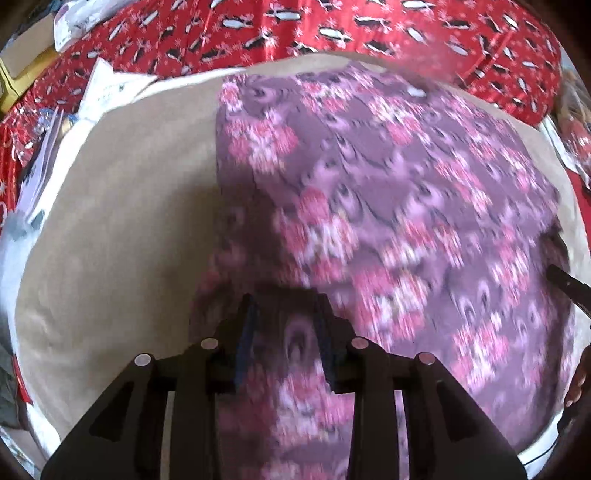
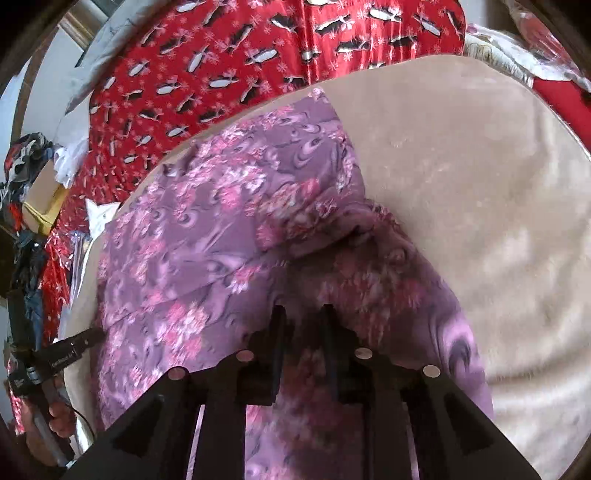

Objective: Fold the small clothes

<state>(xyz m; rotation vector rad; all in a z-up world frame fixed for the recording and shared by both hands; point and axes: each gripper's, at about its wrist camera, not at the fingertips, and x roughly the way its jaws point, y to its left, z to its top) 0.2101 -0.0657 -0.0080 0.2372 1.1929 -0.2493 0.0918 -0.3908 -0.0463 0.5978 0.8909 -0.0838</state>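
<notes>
Purple floral garment [image 1: 369, 192] lies rumpled on beige blanket [image 1: 122, 206]; both grippers' fingers spread, gripping nothing.

Bright daylight; motion blur smears the purple floral cloth [image 1: 388, 206]; fisheye bends edges; shadows fall beneath fingers [image 1: 246, 321].

1. The purple floral cotton garment [image 1: 369, 206] lies spread on the beige fleece blanket [image 1: 122, 229].
2. The blanket lies on the red patterned satin bedspread [image 1: 332, 33], which shows beyond its far edge.
3. White papers [image 1: 107, 88] sit at the blanket's far left corner.
4. Both tongs, left [image 1: 286, 314] and right [image 2: 301, 325], are over the garment's near edge.
</notes>
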